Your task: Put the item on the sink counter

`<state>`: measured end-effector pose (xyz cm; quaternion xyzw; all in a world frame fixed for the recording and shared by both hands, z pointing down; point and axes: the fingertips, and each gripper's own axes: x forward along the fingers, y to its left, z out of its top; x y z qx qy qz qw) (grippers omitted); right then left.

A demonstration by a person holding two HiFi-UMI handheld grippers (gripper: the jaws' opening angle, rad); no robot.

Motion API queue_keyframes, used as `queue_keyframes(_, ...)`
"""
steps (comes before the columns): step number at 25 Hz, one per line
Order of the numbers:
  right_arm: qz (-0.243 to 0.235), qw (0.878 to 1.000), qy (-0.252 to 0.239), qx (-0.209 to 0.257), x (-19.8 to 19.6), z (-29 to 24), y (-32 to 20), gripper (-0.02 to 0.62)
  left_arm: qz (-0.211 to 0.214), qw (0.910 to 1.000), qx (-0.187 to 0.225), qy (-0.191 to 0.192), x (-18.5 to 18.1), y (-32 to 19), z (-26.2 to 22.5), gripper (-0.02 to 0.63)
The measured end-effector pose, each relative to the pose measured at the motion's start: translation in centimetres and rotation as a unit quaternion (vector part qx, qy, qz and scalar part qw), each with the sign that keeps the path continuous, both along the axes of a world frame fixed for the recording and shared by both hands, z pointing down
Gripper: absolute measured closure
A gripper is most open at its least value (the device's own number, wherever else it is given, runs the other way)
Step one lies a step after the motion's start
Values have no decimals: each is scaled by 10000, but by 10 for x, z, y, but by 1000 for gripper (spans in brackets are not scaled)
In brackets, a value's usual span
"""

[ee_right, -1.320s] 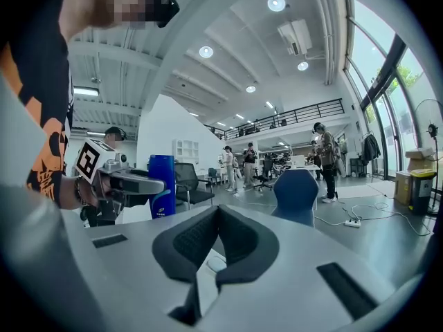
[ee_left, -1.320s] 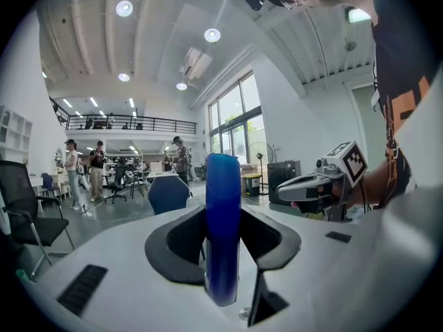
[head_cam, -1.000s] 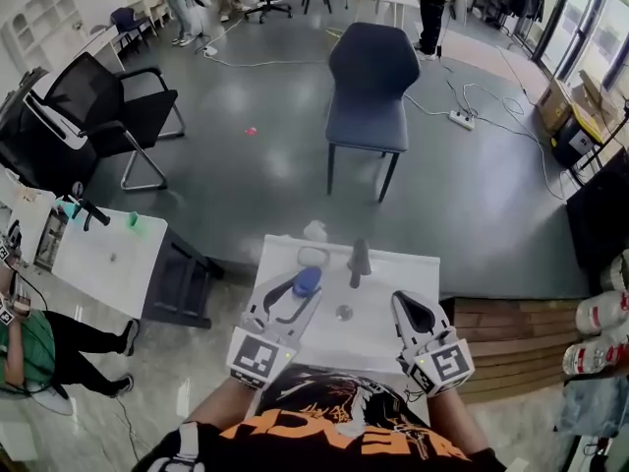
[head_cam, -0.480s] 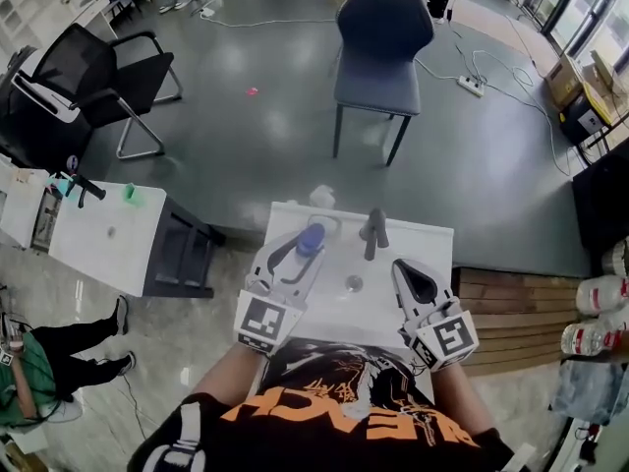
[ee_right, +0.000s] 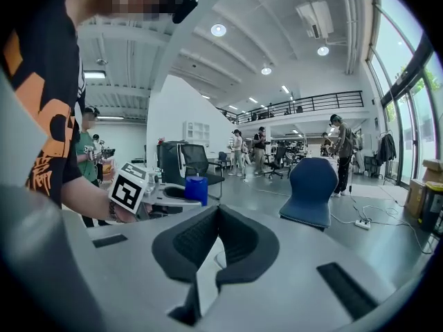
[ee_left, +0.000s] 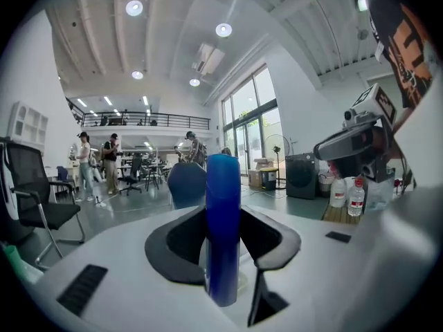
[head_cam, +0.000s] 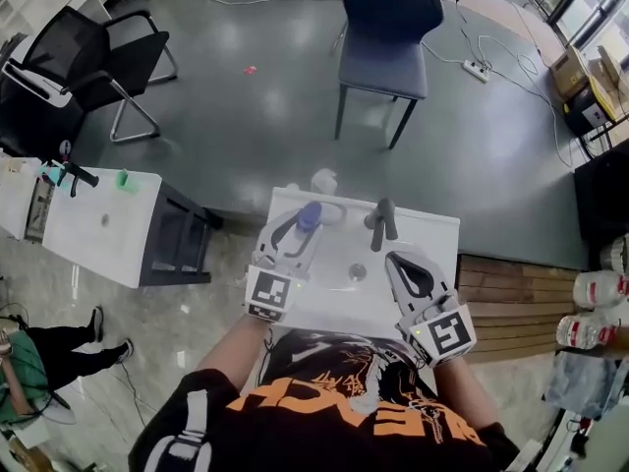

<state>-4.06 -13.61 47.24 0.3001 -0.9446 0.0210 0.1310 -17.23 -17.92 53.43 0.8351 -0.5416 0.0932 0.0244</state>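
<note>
In the head view my left gripper (head_cam: 300, 229) is shut on a blue-capped bottle (head_cam: 310, 214), held upright over the back left part of the white sink counter (head_cam: 437, 232). The left gripper view shows the blue bottle (ee_left: 223, 220) clamped between the two dark pads. My right gripper (head_cam: 401, 264) hovers over the basin, right of the drain (head_cam: 358, 272), with its jaws shut and nothing in them (ee_right: 217, 213). A dark faucet (head_cam: 383, 220) stands at the back between the two grippers. From the right gripper view the bottle (ee_right: 196, 189) shows to the left.
A small white object (head_cam: 322, 180) sits at the counter's back left edge. A blue chair (head_cam: 385, 28) stands beyond the sink and a black office chair (head_cam: 93, 62) at far left. A second white table (head_cam: 98, 229) is left, with water bottles (head_cam: 600, 288) at right.
Both grippers have moved forward over the sink. The left one has carried the blue bottle lower and toward the counter's back left corner, beside the faucet.
</note>
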Motion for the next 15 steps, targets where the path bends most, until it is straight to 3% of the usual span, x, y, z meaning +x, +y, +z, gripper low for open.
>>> queue_keyframes(9,18,9999,37,-162,-4,15,-8,580,4,10000,34,23,-3,-20,33,445)
queue_keyframes(15,-154,9996,18,-227,-33,24,-23,580,-106,9998,-135,-52,-8,-35,62,445)
